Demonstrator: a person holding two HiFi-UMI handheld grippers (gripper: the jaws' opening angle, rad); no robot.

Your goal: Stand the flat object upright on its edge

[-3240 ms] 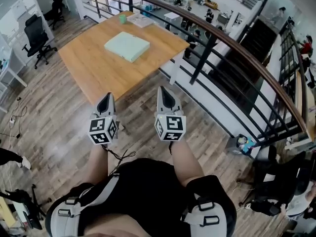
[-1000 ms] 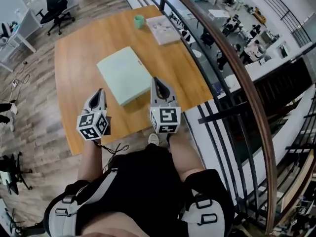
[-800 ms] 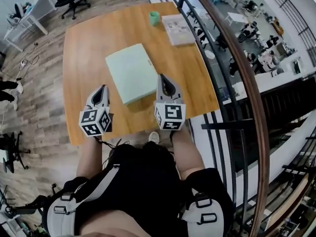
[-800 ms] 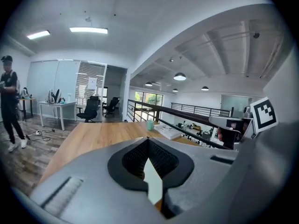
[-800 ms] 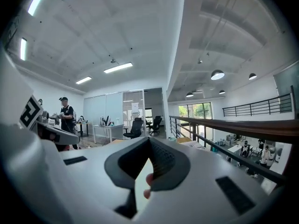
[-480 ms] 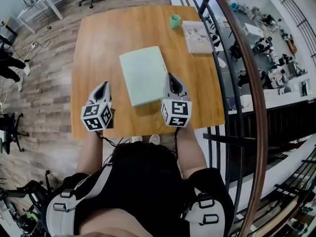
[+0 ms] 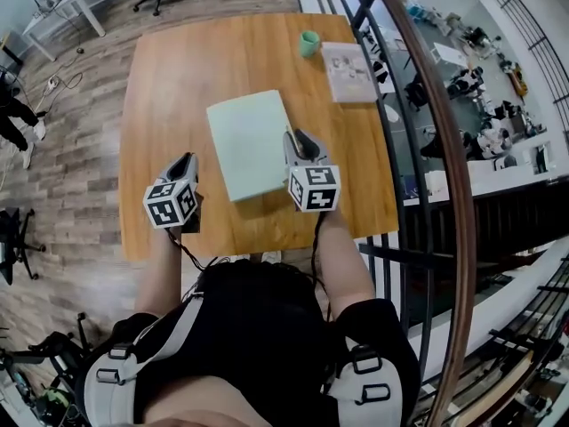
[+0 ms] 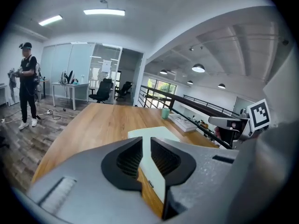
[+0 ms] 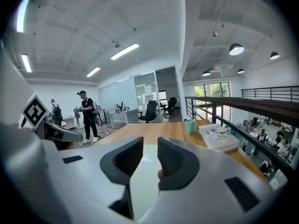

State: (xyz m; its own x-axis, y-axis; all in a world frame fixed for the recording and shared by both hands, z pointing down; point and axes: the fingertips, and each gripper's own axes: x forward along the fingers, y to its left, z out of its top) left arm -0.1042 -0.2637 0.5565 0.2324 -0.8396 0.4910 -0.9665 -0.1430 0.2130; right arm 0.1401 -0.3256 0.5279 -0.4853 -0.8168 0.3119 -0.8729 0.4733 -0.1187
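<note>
A pale green flat box (image 7: 247,143) lies flat on the wooden table (image 7: 169,87). My right gripper (image 7: 298,138) hovers at the box's near right corner; its jaws are opening, with a clear gap and nothing between them. In the right gripper view the box (image 9: 144,185) shows through the gap of that gripper (image 9: 150,146). My left gripper (image 7: 187,161) hangs left of the box, apart from it. Its jaws are opening too, only a narrow slit, nothing gripped. The left gripper view shows the box (image 8: 156,132) just beyond the left gripper (image 8: 146,141).
A green cup (image 7: 308,43) and a stack of booklets (image 7: 348,59) sit at the table's far right. A dark railing (image 7: 427,149) runs along the table's right side with a drop behind it. A person (image 8: 27,85) stands on the floor at the left.
The view has closed in on the table. Both grippers have come forward over its near edge, and the right one has reached the box's near right corner.
</note>
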